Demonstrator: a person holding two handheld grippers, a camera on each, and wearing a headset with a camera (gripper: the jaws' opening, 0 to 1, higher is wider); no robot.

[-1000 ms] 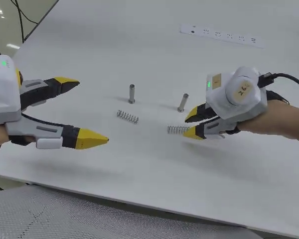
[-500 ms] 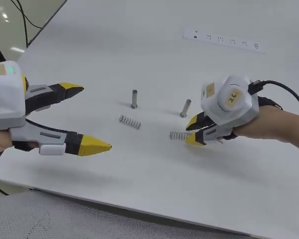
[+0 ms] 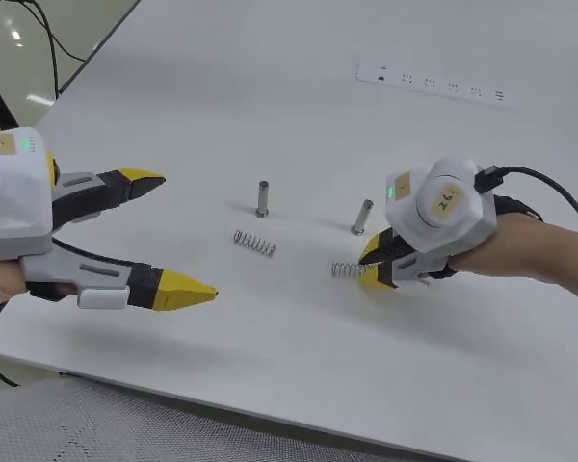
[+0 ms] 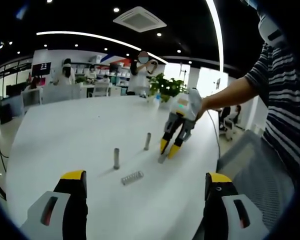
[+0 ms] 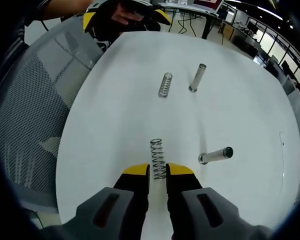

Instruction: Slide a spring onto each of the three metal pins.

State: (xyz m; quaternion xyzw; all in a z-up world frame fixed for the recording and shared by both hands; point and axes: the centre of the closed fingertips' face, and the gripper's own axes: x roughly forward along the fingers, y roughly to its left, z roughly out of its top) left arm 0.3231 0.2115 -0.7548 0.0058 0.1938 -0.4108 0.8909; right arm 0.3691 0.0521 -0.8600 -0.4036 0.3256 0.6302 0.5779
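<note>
Two short metal pins stand upright on the white table, one point(image 3: 262, 199) on the left and one point(image 3: 362, 217) on the right. A loose spring point(image 3: 254, 243) lies in front of the left pin. My right gripper point(image 3: 374, 263) is low on the table, shut on the near end of a second spring point(image 3: 347, 270), which lies flat. In the right gripper view that spring point(image 5: 158, 157) runs out from between the yellow tips point(image 5: 158, 171), with a pin point(image 5: 216, 155) beside it. My left gripper point(image 3: 169, 234) hovers wide open at the left, holding nothing.
A white power strip point(image 3: 429, 82) lies at the far side of the table point(image 3: 299, 366). A grey mesh chair point(image 3: 77, 423) sits below the table's near edge. People stand by desks in the background of the left gripper view.
The right gripper's jaws have narrowed onto the end of the spring. The left gripper has stayed open in about the same place; the head camera shifted slightly.
</note>
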